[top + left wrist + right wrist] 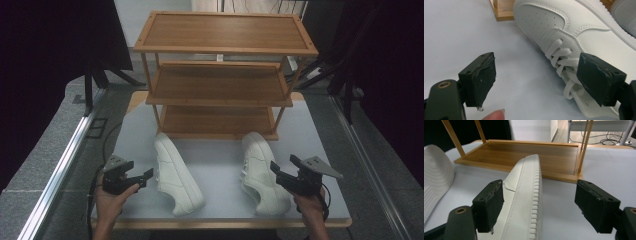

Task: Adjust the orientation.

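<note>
Two white sneakers lie on the grey table (215, 152) in front of a three-tier wooden shelf rack (222, 30). My left gripper (145, 176) is open just left of the left sneaker (175, 172). In the left gripper view its jaws (536, 72) stand wide apart, with the sneaker's (564, 27) laces showing past the right one. My right gripper (284, 167) is open at the right sneaker's (262, 175) right side. In the right gripper view that sneaker's (529, 195) ribbed sole edge runs up between the jaws (539, 202), untouched.
The rack's lowest shelf (524, 155) lies close behind the sneakers, its thin legs (584, 147) rising at the corners. The other sneaker's sole (435, 180) faces the right gripper view. A metal rail (60, 165) borders the table on the left, with dark curtains on both sides.
</note>
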`<state>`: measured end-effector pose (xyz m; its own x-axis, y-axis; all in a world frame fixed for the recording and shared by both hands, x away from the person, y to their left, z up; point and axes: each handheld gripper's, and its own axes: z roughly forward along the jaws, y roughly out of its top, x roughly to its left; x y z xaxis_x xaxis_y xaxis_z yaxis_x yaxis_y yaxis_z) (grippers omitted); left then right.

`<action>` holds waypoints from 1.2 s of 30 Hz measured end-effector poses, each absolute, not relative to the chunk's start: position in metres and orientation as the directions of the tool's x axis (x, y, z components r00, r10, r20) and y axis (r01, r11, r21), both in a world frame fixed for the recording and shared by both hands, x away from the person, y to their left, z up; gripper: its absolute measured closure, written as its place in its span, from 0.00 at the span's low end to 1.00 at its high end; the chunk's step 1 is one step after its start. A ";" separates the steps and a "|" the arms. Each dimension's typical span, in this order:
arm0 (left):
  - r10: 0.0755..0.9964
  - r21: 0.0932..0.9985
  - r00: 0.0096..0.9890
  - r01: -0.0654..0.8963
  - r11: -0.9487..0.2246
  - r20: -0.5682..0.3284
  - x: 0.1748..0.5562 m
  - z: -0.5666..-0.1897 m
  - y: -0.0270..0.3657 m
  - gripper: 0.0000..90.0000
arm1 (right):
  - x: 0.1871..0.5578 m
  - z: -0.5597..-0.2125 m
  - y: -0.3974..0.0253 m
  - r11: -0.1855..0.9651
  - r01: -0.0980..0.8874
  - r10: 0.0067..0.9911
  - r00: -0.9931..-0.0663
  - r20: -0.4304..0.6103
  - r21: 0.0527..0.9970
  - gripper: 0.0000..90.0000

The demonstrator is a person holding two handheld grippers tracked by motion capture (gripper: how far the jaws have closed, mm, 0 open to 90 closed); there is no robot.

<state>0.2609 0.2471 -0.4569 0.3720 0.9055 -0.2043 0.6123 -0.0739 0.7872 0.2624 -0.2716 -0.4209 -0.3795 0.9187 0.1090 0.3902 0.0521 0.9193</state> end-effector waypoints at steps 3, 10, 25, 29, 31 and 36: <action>0.908 0.785 0.360 0.617 -0.058 -0.215 0.262 -0.455 0.246 0.19 | 0.260 -0.421 -0.279 0.035 0.371 0.923 -0.368 0.112 0.928 0.28; 0.911 0.799 0.348 0.600 -0.035 -0.222 0.255 -0.452 0.243 0.26 | 0.258 -0.424 -0.295 -0.018 0.396 0.932 -0.325 0.158 0.918 0.31; 0.888 0.805 0.367 0.594 0.005 -0.276 0.229 -0.446 0.260 0.55 | 0.265 -0.424 -0.283 -0.017 0.412 0.914 -0.364 0.182 0.911 0.33; 0.877 0.794 0.389 0.608 -0.015 -0.281 0.222 -0.445 0.258 0.66 | 0.263 -0.423 -0.285 -0.019 0.415 0.912 -0.365 0.185 0.910 0.33; 0.873 0.789 0.397 0.614 -0.025 -0.282 0.218 -0.444 0.257 0.69 | 0.263 -0.423 -0.287 -0.031 0.417 0.913 -0.358 0.195 0.908 0.33; 0.856 0.787 0.424 0.616 -0.034 -0.295 0.209 -0.441 0.252 0.76 | 0.262 -0.423 -0.291 -0.041 0.429 0.913 -0.351 0.209 0.902 0.33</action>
